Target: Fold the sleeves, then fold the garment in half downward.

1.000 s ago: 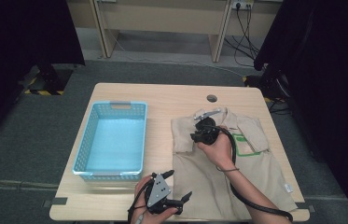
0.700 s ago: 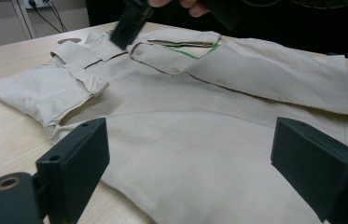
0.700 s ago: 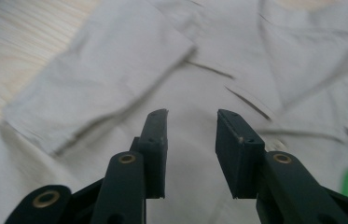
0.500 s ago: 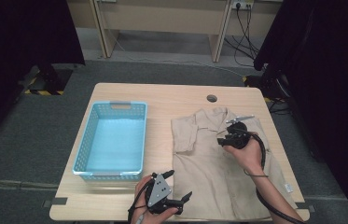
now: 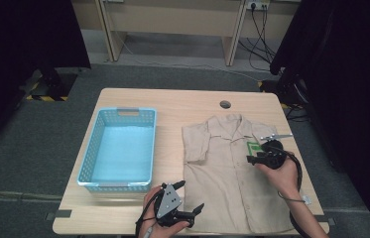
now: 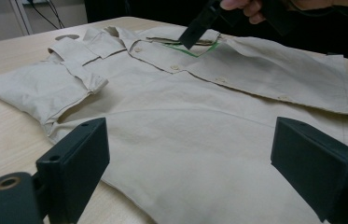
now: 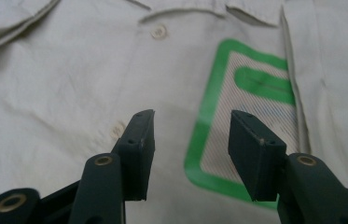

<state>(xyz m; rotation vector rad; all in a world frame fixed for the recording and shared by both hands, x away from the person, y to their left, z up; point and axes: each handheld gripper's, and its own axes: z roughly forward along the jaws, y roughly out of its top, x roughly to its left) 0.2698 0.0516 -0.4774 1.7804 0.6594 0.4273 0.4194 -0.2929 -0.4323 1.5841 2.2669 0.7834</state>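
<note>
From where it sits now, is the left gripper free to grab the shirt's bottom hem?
Probably yes. The left gripper has its jaws open at the near table edge, pointing at the shirt, whose lower edge lies flat just ahead with nothing between them.

The right gripper [image 5: 261, 157] is no longer at the collar of the beige shirt [image 5: 222, 173], where it sat a second ago. It now hangs over the shirt's chest at the table's right side, next to the green-bordered patch [image 7: 244, 140]. The right hand [image 5: 279, 171] and forearm sit further to the right with it. Its jaws have just been opening and now stand apart above the cloth, one on each side of the patch's green edge, with nothing gripped between them. The collar now lies uncovered.
</note>
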